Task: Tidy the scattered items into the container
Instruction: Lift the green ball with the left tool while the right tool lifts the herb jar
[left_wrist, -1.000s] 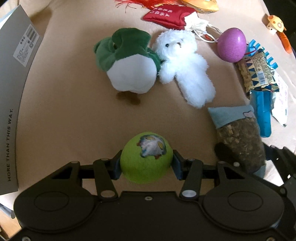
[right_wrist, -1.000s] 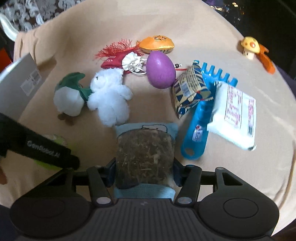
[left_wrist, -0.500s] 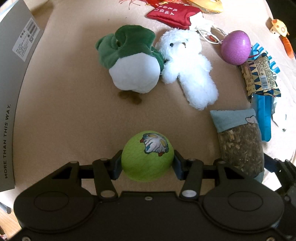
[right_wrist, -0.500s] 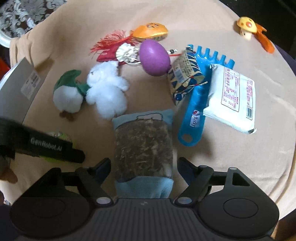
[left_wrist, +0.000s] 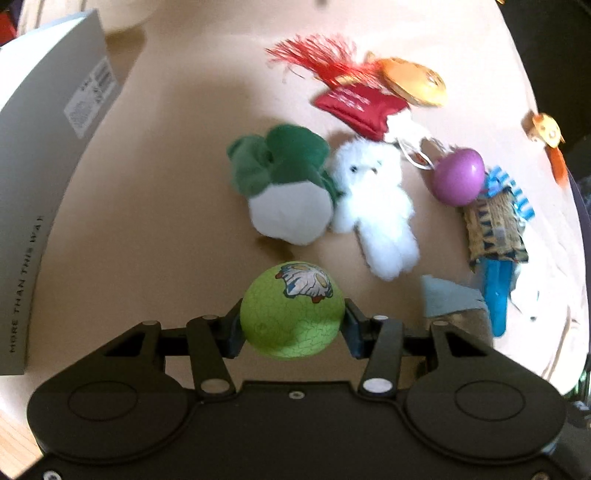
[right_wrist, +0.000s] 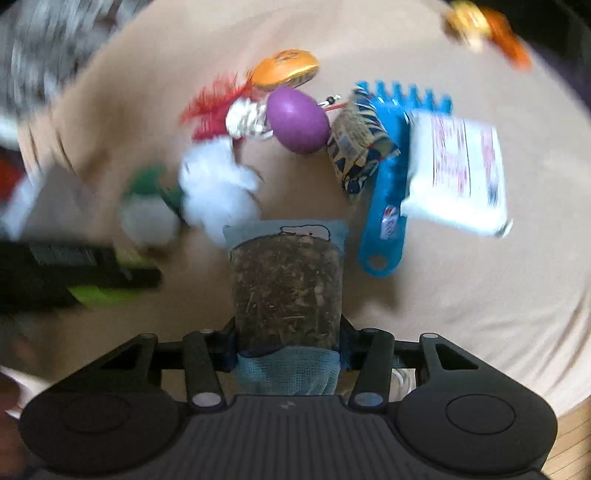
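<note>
The grey box (left_wrist: 48, 177) stands at the left edge of the tan cloth (left_wrist: 166, 206), well apart from the white bear (left_wrist: 373, 206) and purple egg (left_wrist: 458, 176). The right gripper (right_wrist: 288, 341) clenches the herb pouch (right_wrist: 286, 291), seemingly raised off the cloth, though blur obscures this. The left gripper (left_wrist: 292, 325) grips the green ball (left_wrist: 291, 314) on both sides.

warm light — motion blur, fisheye-warped

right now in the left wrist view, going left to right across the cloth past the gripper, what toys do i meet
grey box → green and white plush → white teddy bear → purple egg → mushroom toy
</note>
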